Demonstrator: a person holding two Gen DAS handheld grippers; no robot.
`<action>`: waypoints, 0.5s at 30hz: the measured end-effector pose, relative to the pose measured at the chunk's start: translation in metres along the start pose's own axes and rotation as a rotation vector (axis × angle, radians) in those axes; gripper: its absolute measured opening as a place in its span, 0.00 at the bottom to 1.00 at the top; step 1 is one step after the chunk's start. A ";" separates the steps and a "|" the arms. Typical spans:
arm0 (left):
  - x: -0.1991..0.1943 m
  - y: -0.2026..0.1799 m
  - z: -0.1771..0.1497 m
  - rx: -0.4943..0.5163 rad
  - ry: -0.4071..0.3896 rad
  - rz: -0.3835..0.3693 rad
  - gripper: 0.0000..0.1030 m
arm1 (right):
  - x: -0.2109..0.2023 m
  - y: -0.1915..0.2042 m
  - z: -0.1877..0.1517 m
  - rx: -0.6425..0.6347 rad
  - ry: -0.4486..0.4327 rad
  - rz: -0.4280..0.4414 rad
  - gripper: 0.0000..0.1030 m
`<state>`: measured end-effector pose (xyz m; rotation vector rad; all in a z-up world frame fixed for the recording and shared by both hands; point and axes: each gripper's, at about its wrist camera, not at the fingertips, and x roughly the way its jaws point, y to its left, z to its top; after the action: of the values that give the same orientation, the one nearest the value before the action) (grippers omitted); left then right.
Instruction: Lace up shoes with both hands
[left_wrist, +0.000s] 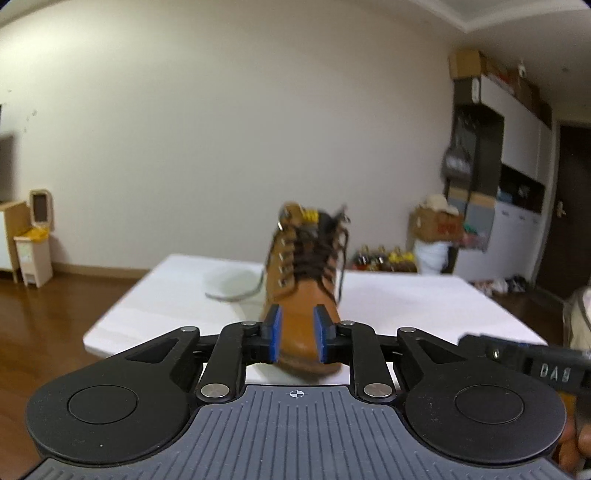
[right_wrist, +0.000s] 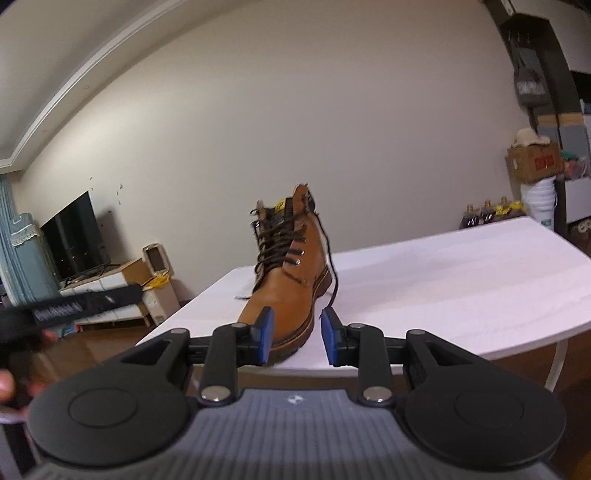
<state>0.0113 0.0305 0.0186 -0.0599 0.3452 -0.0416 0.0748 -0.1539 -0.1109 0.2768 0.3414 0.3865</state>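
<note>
Blue-padded jaws stand apart and empty on both the left tool (left_wrist: 297, 336) and the right tool (right_wrist: 297, 338), each short of the tan leather lace-up boot (left_wrist: 299, 302) upright on the white counter (left_wrist: 424, 299). That boot looks stiff and fairly heavy, so it should stay put. Its thin dark brown lace (right_wrist: 334, 273), hanging loose down the side, is limp and slippery-looking and best pinched near its free end.

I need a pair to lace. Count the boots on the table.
1. A single tan boot stands upright on the white table, toe toward both cameras. No second boot is in view.
</note>
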 end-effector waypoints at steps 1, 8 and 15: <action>0.002 -0.003 -0.002 0.019 0.017 0.004 0.20 | 0.000 0.001 0.001 0.006 0.016 0.002 0.30; 0.012 -0.012 -0.009 0.097 0.076 -0.006 0.20 | 0.000 0.010 0.004 -0.008 0.057 0.024 0.30; 0.006 -0.001 -0.012 0.090 0.081 0.011 0.20 | -0.002 0.025 0.011 -0.055 0.063 0.043 0.30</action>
<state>0.0126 0.0283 0.0052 0.0327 0.4241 -0.0486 0.0693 -0.1341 -0.0923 0.2189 0.3861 0.4472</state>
